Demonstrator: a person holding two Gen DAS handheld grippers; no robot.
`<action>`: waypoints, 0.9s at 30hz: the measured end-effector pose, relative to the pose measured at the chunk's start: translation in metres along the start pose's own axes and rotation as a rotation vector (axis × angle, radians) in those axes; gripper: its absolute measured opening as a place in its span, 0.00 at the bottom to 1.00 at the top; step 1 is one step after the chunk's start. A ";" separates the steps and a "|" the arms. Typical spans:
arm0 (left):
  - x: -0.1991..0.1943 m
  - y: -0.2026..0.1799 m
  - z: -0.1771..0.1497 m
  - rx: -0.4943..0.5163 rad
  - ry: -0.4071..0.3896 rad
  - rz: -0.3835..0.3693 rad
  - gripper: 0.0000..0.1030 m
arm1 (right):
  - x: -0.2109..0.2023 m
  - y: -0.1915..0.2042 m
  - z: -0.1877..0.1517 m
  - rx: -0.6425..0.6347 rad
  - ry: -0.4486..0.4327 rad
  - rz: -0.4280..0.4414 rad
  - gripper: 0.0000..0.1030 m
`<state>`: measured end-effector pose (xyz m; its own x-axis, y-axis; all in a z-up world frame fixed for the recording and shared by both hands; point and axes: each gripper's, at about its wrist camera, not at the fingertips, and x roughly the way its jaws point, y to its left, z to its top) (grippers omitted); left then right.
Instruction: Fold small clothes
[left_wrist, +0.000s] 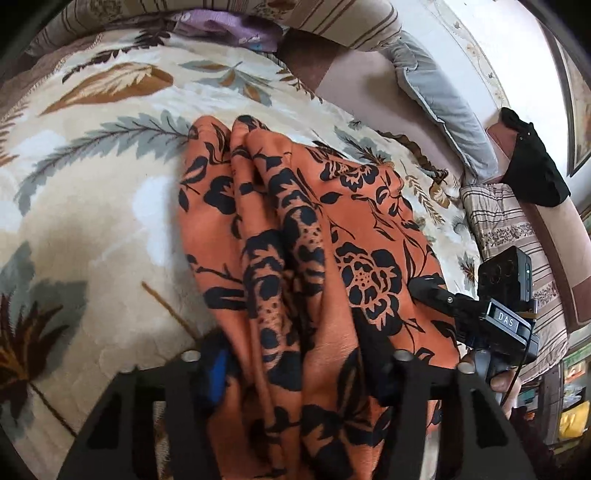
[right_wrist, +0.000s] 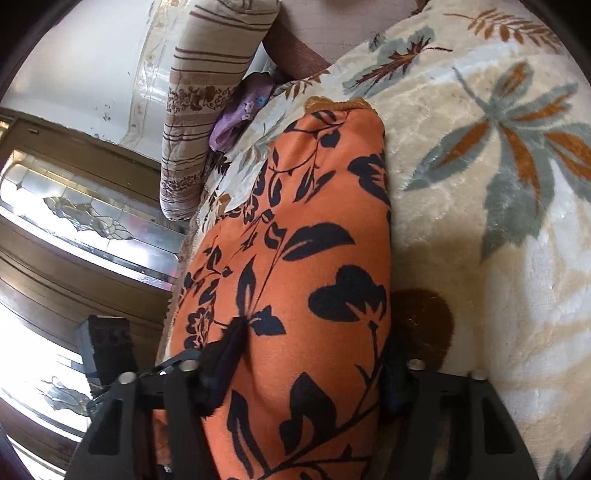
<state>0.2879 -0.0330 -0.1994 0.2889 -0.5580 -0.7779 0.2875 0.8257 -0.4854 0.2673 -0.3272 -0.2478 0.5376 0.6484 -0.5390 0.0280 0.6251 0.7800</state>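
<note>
Left wrist view: the left gripper's (left_wrist: 295, 363) jaws are clamped on a bunched fold of the orange garment (left_wrist: 306, 236), a soft piece of clothing printed with black flowers and leaves. The cloth fills the whole gap between the two black fingers (left_wrist: 406, 406) and rises away from them in several ridged pleats. Further out, the garment spreads flat over a cream blanket (left_wrist: 92, 206) with grey and brown leaf patterns, which covers the bed. At the right edge of the garment the right gripper (left_wrist: 430, 286) reaches onto the cloth, with part of a hand (left_wrist: 502, 380) below its black body. Beyond the blanket lie a grey pillow (left_wrist: 439, 96), a striped quilt (left_wrist: 343, 22) and a purple cloth (left_wrist: 229, 29); a black item (left_wrist: 532, 162) is draped on the bed frame at the far right.

From the right wrist view, the right gripper's (right_wrist: 303, 373) jaws are likewise closed on the orange garment (right_wrist: 314, 229), whose fabric bulges up between and over the fingers (right_wrist: 184, 406). The garment stretches away as a long rounded fold on the cream blanket (right_wrist: 480, 229). To its left stand the rolled striped quilt (right_wrist: 199, 110), the purple cloth (right_wrist: 240, 114) and a glass-panelled cabinet (right_wrist: 74, 214).
</note>
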 end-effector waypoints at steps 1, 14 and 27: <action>-0.001 0.000 0.000 0.008 -0.008 0.000 0.48 | -0.001 0.002 0.000 -0.009 -0.008 -0.010 0.51; -0.036 -0.046 -0.007 0.117 -0.120 -0.017 0.40 | -0.045 0.054 -0.005 -0.225 -0.133 -0.096 0.43; -0.070 -0.101 -0.029 0.197 -0.203 -0.025 0.40 | -0.120 0.081 -0.032 -0.327 -0.261 -0.124 0.43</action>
<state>0.2120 -0.0752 -0.1075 0.4507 -0.5997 -0.6613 0.4630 0.7904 -0.4012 0.1782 -0.3411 -0.1299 0.7433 0.4546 -0.4908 -0.1404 0.8233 0.5499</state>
